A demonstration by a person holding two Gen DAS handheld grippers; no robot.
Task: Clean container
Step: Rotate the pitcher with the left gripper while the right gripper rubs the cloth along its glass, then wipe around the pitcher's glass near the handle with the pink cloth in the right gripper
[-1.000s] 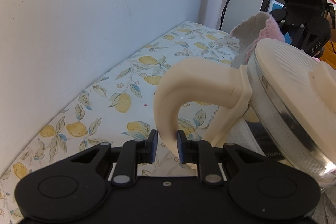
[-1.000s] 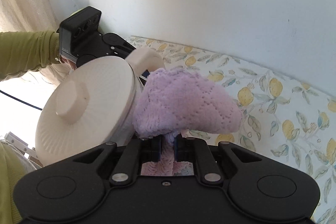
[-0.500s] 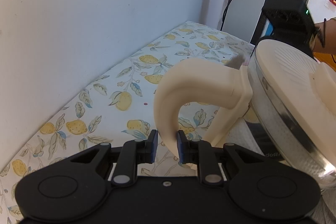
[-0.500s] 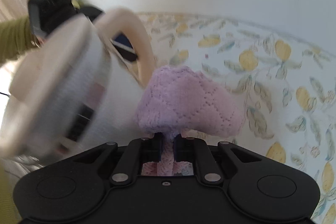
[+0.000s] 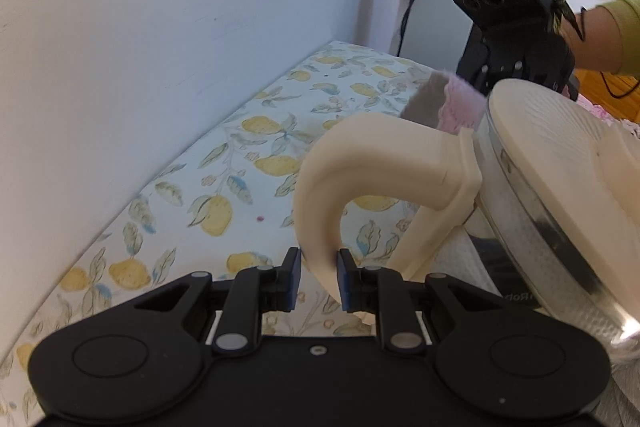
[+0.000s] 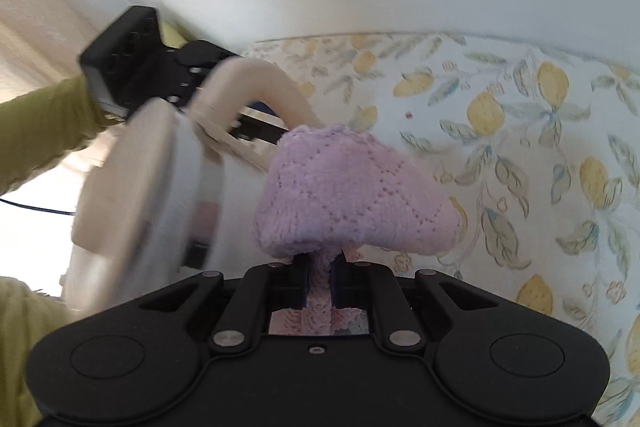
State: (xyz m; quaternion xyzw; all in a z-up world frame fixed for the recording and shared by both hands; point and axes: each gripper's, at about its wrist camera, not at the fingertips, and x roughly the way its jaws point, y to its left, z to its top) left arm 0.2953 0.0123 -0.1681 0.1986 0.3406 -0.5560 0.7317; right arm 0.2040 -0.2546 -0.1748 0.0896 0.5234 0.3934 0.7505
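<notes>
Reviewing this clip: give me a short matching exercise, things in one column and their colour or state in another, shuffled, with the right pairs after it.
Things:
1. left gripper
2. right gripper
3. lid
4. tablecloth

States:
A. printed with yellow lemons and leaves
B. shut on the pink cloth
C. cream, ribbed, sitting on the container
D. shut on the cream handle

Pairs: 1-D, 2-B, 3-C, 4-A
</notes>
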